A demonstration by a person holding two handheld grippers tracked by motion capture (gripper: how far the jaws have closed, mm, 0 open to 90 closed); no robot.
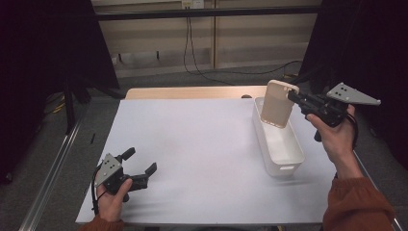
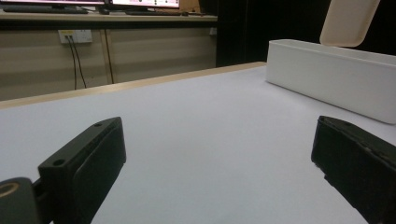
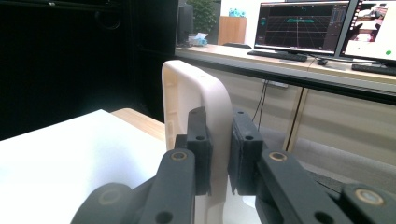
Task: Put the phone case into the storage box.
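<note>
While it hangs above the far end of a long white bin (image 1: pixel 279 144), a beige lid (image 1: pixel 277 103) is pinched by its upper corner in the right gripper (image 1: pixel 294 97). In the right gripper view the black jaws are clamped on the lid's thin edge (image 3: pixel 212 140), one pad on each face. The lid is tilted, its lower end dipping toward the bin's open top without resting on it. The bin sits near the right edge of a white table (image 1: pixel 192 154), with its long side running away from the person.

At the near left of the table, the left gripper (image 1: pixel 139 166) rests low with its jaws wide apart and nothing between them; nothing steadies the bin.

The grip looks risky: only a corner is held, so the lid could pivot or slip between the pads. If it comes down crooked, its lower end could catch the bin's wall and push the unsupported bin across the smooth table.
</note>
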